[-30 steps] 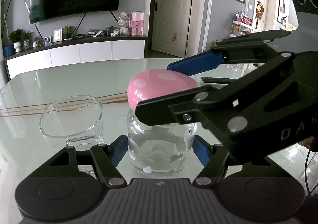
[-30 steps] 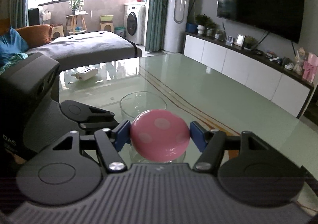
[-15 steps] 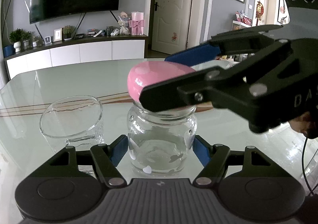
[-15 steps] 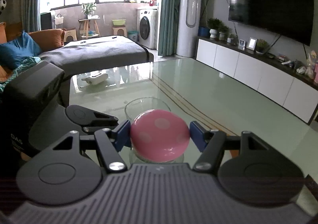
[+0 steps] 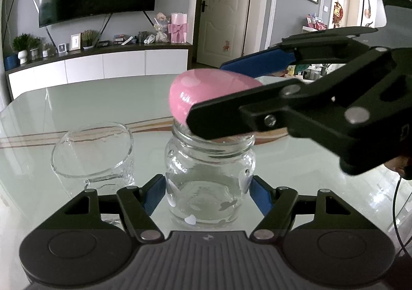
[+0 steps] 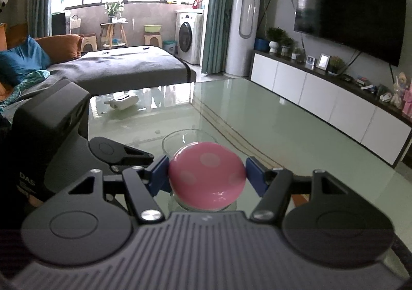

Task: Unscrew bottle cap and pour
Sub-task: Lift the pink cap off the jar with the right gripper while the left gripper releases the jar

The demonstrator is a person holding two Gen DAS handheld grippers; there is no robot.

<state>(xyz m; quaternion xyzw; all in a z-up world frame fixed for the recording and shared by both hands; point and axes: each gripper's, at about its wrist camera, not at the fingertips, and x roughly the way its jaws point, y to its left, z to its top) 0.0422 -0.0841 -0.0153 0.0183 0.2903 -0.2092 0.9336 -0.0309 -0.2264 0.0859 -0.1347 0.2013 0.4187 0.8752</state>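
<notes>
A clear glass bottle (image 5: 206,161) with a little water stands on the glass table (image 5: 77,99). My left gripper (image 5: 207,196) is shut on its lower body, one blue pad on each side. The pink spotted cap (image 5: 203,91) hangs just above the bottle's bare threaded mouth, with my right gripper (image 5: 231,94) shut on it from the right. In the right wrist view the cap (image 6: 206,176) sits squeezed between the blue pads of that gripper (image 6: 206,177), and the bottle's rim (image 6: 177,201) peeks out beneath. An empty drinking glass (image 5: 92,151) stands left of the bottle.
The same glass (image 6: 180,139) shows just beyond the cap in the right wrist view. A white device (image 6: 121,103) lies on the table's far end. A black cable (image 5: 397,212) hangs at the right edge, next to a person's hand (image 5: 399,163).
My right gripper has lifted the pink cap off the bottle's neck, so the threaded mouth now shows. The left gripper and the bottle have stayed put.
</notes>
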